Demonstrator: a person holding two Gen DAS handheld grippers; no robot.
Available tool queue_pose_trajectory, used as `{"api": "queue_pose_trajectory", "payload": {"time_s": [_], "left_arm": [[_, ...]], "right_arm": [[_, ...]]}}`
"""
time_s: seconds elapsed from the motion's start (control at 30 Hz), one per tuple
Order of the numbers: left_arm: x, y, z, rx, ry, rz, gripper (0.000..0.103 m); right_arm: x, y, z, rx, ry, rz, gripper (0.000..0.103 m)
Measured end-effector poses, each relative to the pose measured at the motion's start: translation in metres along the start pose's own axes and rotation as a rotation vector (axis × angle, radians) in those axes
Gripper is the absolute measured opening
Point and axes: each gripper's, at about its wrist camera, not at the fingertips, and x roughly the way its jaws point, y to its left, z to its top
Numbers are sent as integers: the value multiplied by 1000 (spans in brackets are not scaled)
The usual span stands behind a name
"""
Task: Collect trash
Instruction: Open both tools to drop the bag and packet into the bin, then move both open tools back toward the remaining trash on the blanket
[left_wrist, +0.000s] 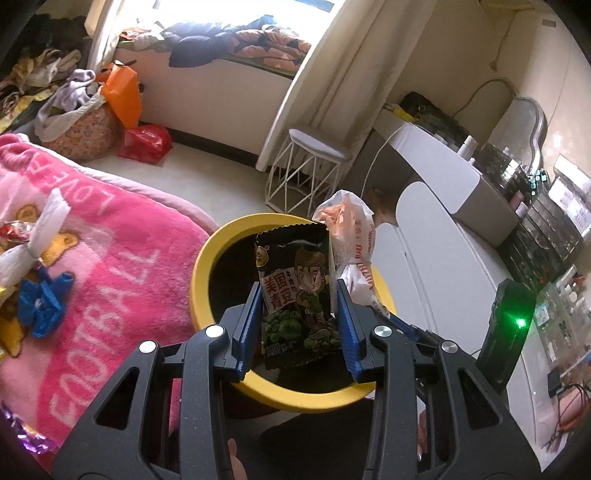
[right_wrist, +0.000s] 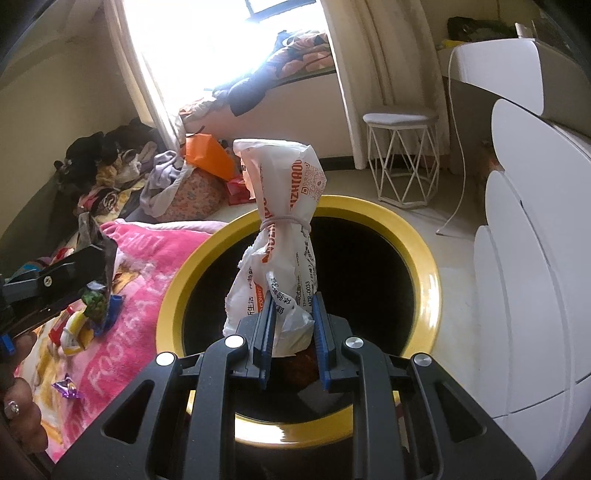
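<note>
You hold one piece of trash in each claw, and both hang over the mouth of the yellow-rimmed bin (right_wrist: 424, 258), so this part of the task is at the drop stage — nothing here is released yet.

The left claw (left_wrist: 297, 325) grips a dark snack packet (left_wrist: 295, 291) by its two side edges; the packet stands upright over the bin opening. The right claw (right_wrist: 293, 332) is closed on the lower part of a white plastic bag (right_wrist: 280, 229), which is tied in the middle with a thin band and stands up over the black inside of the bin. In the left wrist view this bag shows at about 1 o'clock from the packet, just beside it.

My judgement: after these two drops, work remains. On the pink blanket (left_wrist: 122, 266), at 9 o'clock in the left view, lie more pieces — a white twisted wrapper (left_wrist: 40, 229), a blue crumpled piece (left_wrist: 44, 302) and a purple foil wrapper (right_wrist: 68, 391) near the bed edge. What is already inside the bin I cannot tell; it is too dark.

Writing: the packet carries the large characters 美国青豆 with a cartoon boy and green peas. The bag has orange letters, partly readable as "ZHTAO", a QR code, and "MZR-0033". The blanket reads "FOOTBALL" and "LOVE".
</note>
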Motion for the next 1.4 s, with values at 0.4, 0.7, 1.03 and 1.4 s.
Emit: {"api": "queue_pose_trajectory", "payload": {"time_s": [0.4,0.7,1.03,1.4], "left_arm": [[34,-7,8,13,33,19,32],[31,4,15,-21,-1,56,92],[2,19,7,-61,-39,111,92],[-34,38,2,-81,-108,177,92]], "right_arm": [[1,-5,-2,17,21,-15,19],[-2,-9,0,47,-2,-22,53],[-10,-6,0,42,-50,-34,70],[-21,21,4,-28,-102,23,72]]}}
